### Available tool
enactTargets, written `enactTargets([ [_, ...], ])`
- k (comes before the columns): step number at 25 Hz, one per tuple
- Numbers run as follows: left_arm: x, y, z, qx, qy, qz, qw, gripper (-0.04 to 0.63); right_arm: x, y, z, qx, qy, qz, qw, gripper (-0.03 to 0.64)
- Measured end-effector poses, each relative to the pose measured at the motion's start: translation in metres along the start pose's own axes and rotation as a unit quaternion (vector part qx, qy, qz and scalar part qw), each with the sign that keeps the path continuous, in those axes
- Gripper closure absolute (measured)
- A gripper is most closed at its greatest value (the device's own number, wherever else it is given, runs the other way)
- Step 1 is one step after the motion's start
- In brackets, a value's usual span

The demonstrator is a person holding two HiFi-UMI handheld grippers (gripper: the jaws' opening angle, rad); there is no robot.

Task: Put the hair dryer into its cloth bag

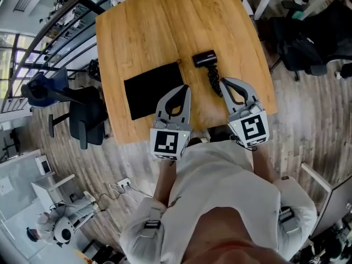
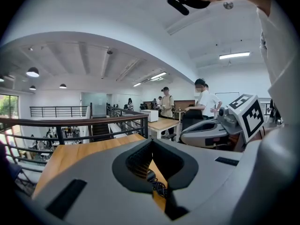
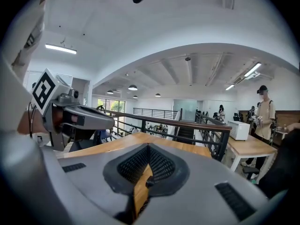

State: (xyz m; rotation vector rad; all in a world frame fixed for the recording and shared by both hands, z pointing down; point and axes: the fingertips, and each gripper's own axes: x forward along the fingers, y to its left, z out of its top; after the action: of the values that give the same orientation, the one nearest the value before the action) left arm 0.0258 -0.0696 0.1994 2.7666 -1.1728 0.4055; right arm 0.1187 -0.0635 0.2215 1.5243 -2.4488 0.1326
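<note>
A flat black cloth bag [image 1: 151, 89] lies on the wooden table [image 1: 148, 32], near its front edge. To its right lies the black hair dryer [image 1: 204, 58], with its coiled cord [image 1: 213, 80] trailing toward me. My left gripper [image 1: 186, 88] hovers over the bag's right edge, shut with nothing in it. The right gripper [image 1: 222, 81] is also shut and empty, its tip just right of the cord. In the left gripper view the cord [image 2: 159, 187] shows through the gap behind the shut gripper [image 2: 152, 143]. The right gripper [image 3: 149, 146] is shut in its own view too.
A black office chair [image 1: 88, 117] stands left of the table and more dark chairs [image 1: 302, 43] to the right. A railing [image 1: 60, 21] runs along the far left. People stand by other desks [image 2: 161, 123] beyond the table.
</note>
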Motion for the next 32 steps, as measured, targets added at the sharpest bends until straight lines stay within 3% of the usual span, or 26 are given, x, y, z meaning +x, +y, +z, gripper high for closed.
enactTargets([
  [5, 0.018, 0.004, -0.005, -0.007, 0.008, 0.011, 0.9999, 0.575, 0.017, -0.007, -0.011, -0.043, 0.019, 0.021, 0.999, 0.595],
  [8, 0.026, 0.007, -0.015, -0.014, 0.023, 0.011, 0.9996, 0.575, 0.025, -0.01, -0.017, -0.035, 0.025, 0.025, 0.999, 0.595],
  [15, 0.041, 0.014, -0.033, -0.021, 0.03, -0.007, 0.9993, 0.575, 0.038, -0.015, -0.042, -0.056, 0.067, -0.001, 0.996, 0.595],
  [20, 0.051, 0.018, -0.053, -0.032, 0.041, -0.03, 0.9982, 0.575, 0.04, -0.019, -0.065, -0.039, 0.097, -0.039, 0.994, 0.595],
  [32, 0.077, 0.027, -0.099, -0.032, 0.071, -0.066, 0.9948, 0.575, 0.05, -0.021, -0.116, 0.013, 0.133, -0.08, 0.988, 0.595],
])
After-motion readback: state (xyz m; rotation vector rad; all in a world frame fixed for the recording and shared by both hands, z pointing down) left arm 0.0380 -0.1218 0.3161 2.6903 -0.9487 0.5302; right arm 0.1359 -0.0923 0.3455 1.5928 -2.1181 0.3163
